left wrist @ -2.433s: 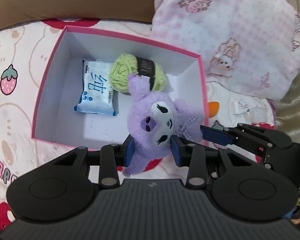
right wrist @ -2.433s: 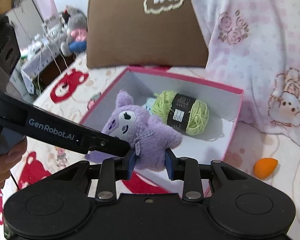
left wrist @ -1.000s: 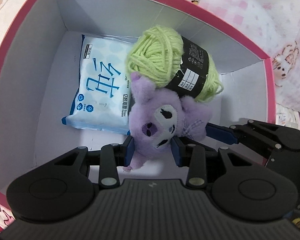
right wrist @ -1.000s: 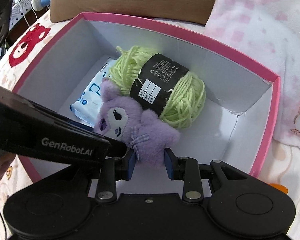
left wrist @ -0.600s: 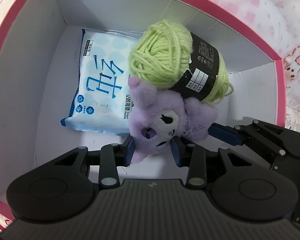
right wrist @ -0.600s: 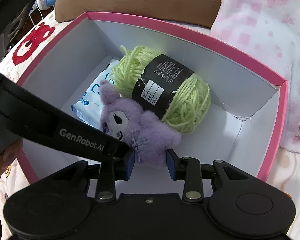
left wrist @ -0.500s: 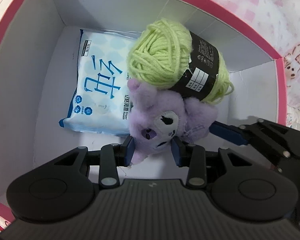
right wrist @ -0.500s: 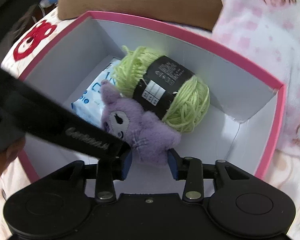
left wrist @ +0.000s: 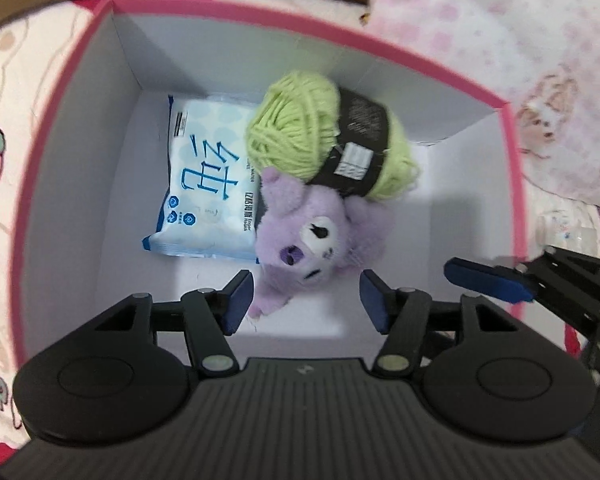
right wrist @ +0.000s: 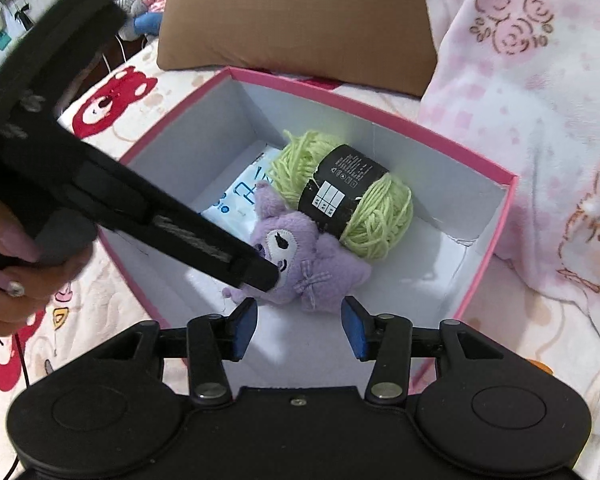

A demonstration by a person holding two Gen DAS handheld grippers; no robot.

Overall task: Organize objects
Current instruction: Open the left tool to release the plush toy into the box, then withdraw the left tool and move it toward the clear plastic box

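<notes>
The left gripper (left wrist: 306,298) has its jaws parted; they have just been opening, and the blue pads stand clear on either side of the purple plush toy (left wrist: 312,236), pressing on nothing. The right gripper (right wrist: 300,330) is likewise loose, its jaws just widened, with the plush toy (right wrist: 316,264) lying beyond the pads and free of them. The toy rests on the floor of the pink box (left wrist: 80,92), toward the near wall, face up, its head leaning against the green yarn ball (left wrist: 300,140), which sits toward the far wall with a black label around its middle. Beside both, toward the box's left wall as the left wrist view shows it, a blue-and-white wipes packet (left wrist: 204,196) lies flat, the toy's ear overlapping its edge. The box stands on a bed cover (right wrist: 112,108) printed with red bears. A brown cushion (right wrist: 296,16) lies past the box's far edge, and a pink blanket (right wrist: 540,100) is heaped at its right edge. A hand (right wrist: 16,264) holds the left gripper's handle.
</notes>
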